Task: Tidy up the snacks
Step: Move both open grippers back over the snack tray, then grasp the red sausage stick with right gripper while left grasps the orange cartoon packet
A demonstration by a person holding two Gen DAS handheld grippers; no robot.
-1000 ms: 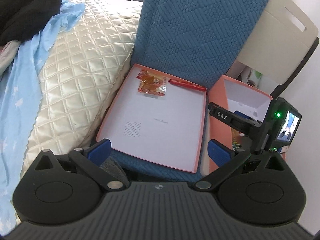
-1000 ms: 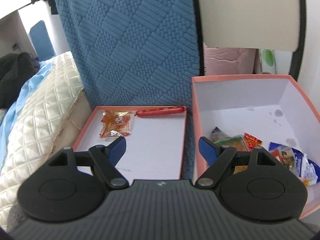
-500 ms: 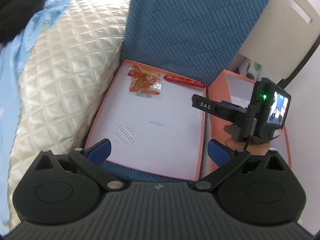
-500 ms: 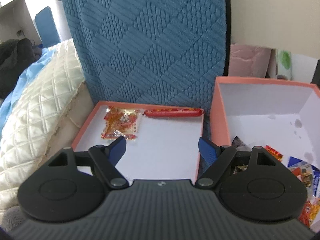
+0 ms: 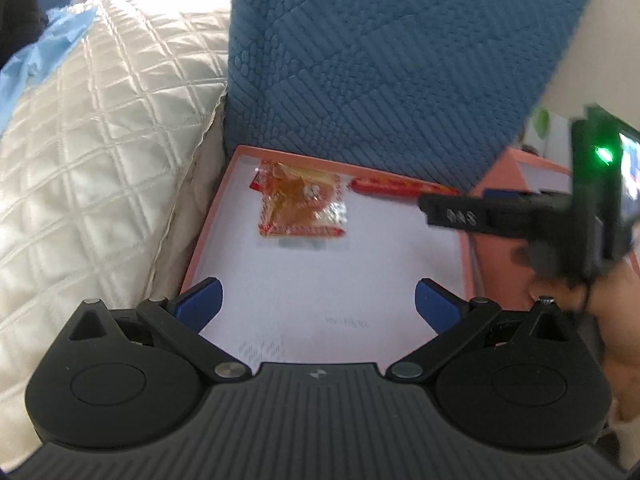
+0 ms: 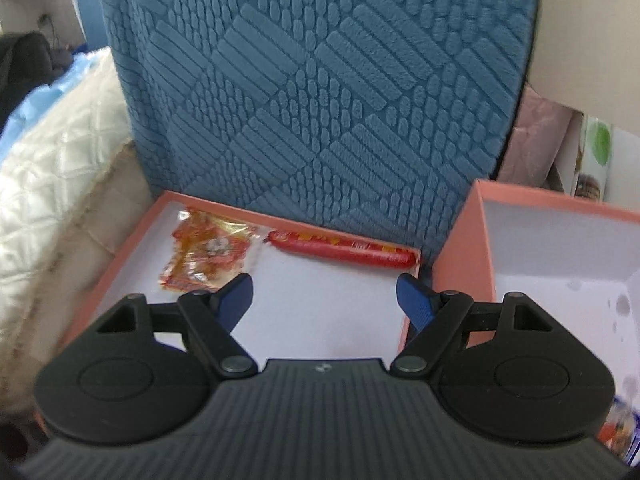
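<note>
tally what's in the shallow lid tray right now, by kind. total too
Orange-red flat snack packets: 1
Red sausage sticks: 1
Total: 2

Both lie at the far end of the lid tray. The left gripper and the right gripper hover over it, jaws open, nothing held.

My left gripper (image 5: 316,300) at lower centre of its frame, blue fingers spread wide, nothing between them, my right gripper (image 6: 324,300) likewise wide apart and unloaded, its body also at right edge of left view, blurred.
</note>
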